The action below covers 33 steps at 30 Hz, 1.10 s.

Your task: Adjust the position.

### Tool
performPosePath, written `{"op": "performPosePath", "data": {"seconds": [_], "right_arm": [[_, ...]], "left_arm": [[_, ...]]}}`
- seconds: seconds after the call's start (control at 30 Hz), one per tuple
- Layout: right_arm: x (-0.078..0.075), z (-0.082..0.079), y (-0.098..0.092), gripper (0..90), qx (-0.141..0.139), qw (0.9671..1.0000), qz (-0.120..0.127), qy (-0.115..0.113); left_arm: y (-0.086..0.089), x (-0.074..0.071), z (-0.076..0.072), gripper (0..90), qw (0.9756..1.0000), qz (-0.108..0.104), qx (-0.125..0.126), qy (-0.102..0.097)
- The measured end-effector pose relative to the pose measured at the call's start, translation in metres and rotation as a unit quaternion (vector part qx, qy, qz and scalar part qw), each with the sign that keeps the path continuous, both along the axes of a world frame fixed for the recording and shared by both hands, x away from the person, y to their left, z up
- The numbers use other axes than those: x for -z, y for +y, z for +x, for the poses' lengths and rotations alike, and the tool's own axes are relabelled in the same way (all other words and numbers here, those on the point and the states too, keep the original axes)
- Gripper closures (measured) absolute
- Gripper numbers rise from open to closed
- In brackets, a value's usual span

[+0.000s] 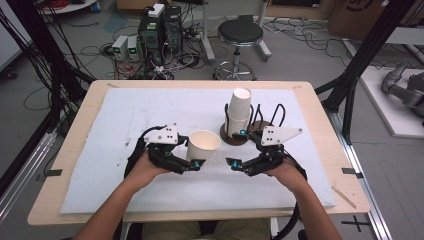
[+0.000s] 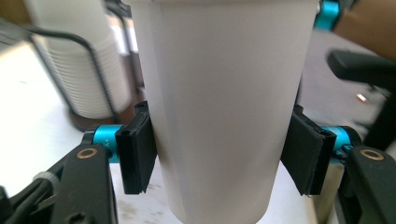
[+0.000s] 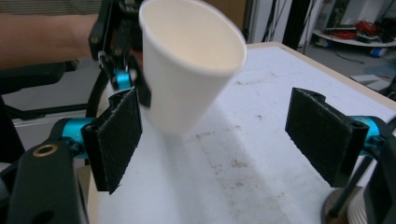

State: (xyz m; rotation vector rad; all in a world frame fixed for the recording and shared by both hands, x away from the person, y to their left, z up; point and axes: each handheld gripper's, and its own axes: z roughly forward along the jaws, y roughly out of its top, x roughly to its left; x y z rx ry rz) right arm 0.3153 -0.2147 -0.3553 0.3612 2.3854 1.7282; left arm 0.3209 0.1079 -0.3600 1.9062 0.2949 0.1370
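Cup (image 2: 219, 107) clamped between left gripper (image 1: 192, 165) jaws.

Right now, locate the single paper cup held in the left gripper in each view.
High view: the paper cup sits at centre, left of the cup stack in its wire holder, gripped by the left gripper.
Left gripper view: the cup stands in the middle, between the two black pads.
Right gripper view: the cup is at upper centre, tilted.
Shared landmark: the white foam mat on the table.
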Motion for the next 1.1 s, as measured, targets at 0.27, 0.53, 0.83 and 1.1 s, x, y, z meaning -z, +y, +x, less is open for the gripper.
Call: {"op": "performPosePath", "data": {"seconds": [0.27, 0.53, 0.83, 1.1], "right_arm": [[0.013, 0.001, -0.017, 19.1, 0.042, 0.9991, 0.006, 0.008], [0.022, 0.002, -0.035, 19.1, 0.096, 0.9954, -0.001, 0.007], [0.022, 0.005, -0.042, 19.1, 0.126, 0.9920, 0.000, 0.001], [0.018, 0.001, -0.039, 19.1, 0.129, 0.9915, -0.015, -0.015]], "left_arm": [[0.019, -0.003, -0.002, 34.6, 0.9938, -0.059, -0.088, -0.033], [0.046, -0.001, -0.006, 34.2, 0.9803, -0.090, -0.169, -0.049], [0.069, 0.002, -0.010, 34.2, 0.9706, -0.105, -0.209, -0.055], [0.076, -0.002, -0.010, 33.4, 0.9669, -0.112, -0.222, -0.058]]}}
